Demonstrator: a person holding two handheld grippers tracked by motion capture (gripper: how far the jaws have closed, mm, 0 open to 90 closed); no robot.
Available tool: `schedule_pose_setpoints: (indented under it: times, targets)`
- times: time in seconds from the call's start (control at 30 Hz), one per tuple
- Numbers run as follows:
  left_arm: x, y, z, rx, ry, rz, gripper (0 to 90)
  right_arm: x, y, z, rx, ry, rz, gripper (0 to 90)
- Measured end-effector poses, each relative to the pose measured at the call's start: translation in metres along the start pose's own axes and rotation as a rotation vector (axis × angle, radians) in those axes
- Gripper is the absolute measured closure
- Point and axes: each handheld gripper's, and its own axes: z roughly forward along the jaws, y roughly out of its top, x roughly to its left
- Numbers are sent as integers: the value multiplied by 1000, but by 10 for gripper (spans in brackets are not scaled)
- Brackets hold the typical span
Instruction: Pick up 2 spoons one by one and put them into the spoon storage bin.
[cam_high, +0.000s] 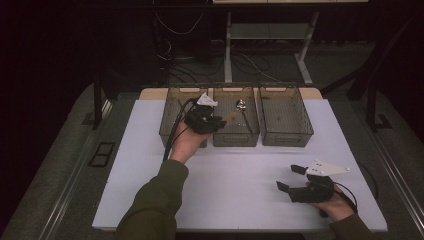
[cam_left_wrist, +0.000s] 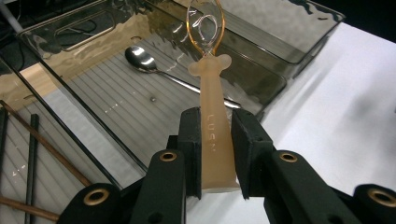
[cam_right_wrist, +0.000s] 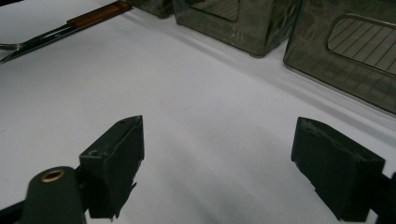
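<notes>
Your left claw (cam_left_wrist: 215, 154) was clamped on the pale handle of a plastic spoon (cam_left_wrist: 212, 107), bowl end pointing away from you. You had it hanging over the middle bin (cam_high: 236, 139), at its near-left corner in the high view. The grip sat low on the handle, so most of the spoon stuck out past the jaws. My read: that left room to drop the bowl end into the bin without the claw hitting the wall.

A metal spoon (cam_left_wrist: 144, 60) lay flat on the ribbed floor of that middle bin, bowl at the far end. Looked like spoons went there, so the plastic one was likely headed to the same place. Not released at this point; it was off the floor and clear of the metal spoon.

The left bin (cam_high: 169, 120) held thin dark and brown sticks (cam_left_wrist: 32, 154), maybe chopsticks; too little visible to be sure. The right bin (cam_high: 286, 136) looked nearly bare; a small speck on its floor I couldn't identify.

Your right claw (cam_high: 294, 179) sat low over the white tabletop (cam_high: 235, 185) at the near right, jaws wide apart, holding nothing. It was well away from the bins, probably parked so it stayed out of the left hand's way. In the right gripper view a fork (cam_right_wrist: 56, 35) with a brown handle lay on the tabletop beyond it, likely one of the next picks.
</notes>
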Motion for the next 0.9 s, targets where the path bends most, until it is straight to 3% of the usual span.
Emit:
schedule_pose_setpoints:
  times: [0.1,0.17,0.63,0.9]
  targets:
    - [3,2,7,1,7,-20,737,0,0,0,0,2,2,173]
    - [6,4,11,14,16,-8,737,0,0,0,0,2,2,173]
    - [20,5,50,91,44,-82,736,0,0,-1,-9,10,9,173]
    - [20,6,68,173,60,-81,735,0,0,-1,-9,14,9,173]
